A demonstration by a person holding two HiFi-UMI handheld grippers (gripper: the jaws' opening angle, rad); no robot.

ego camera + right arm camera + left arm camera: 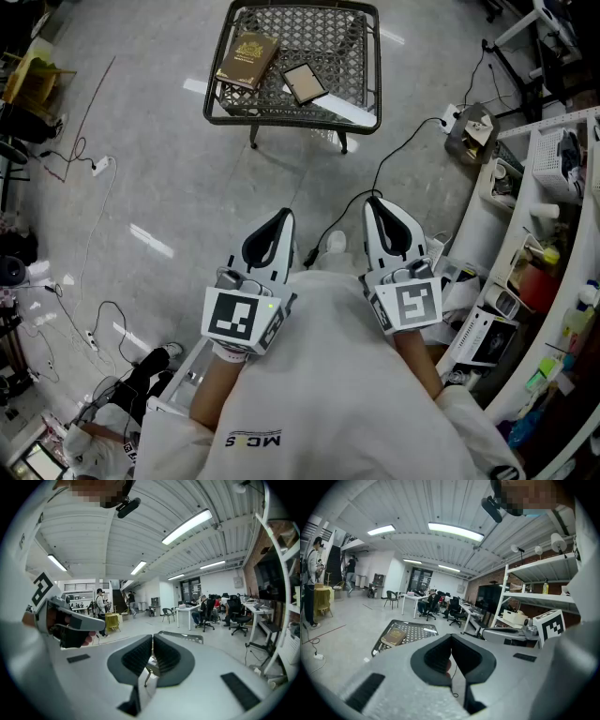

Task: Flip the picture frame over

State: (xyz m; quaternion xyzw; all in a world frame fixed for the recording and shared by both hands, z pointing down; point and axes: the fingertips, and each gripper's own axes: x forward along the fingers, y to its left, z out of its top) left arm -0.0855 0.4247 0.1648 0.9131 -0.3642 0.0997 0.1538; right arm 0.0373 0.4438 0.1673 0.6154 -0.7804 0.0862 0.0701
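Observation:
The picture frame [305, 82] lies flat, dark side up, on a black metal mesh table [291, 118] at the top of the head view, beside a brown book [247, 59]. Both grippers are held close to the person's body, well short of the table. My left gripper [283, 217] has its jaws pressed together with nothing between them; its own view [451, 638] shows the table [379, 645] and the book [393, 636] beyond the tips. My right gripper [373, 202] is likewise shut and empty [153, 640], with the table's rim [183, 637] just past it.
White shelving [548, 234] crowded with bottles and boxes runs down the right side. Cables and a power strip [101, 167] lie on the grey floor at left, and a black cable [394, 155] crosses toward the shelving. Desks, chairs and people stand far off.

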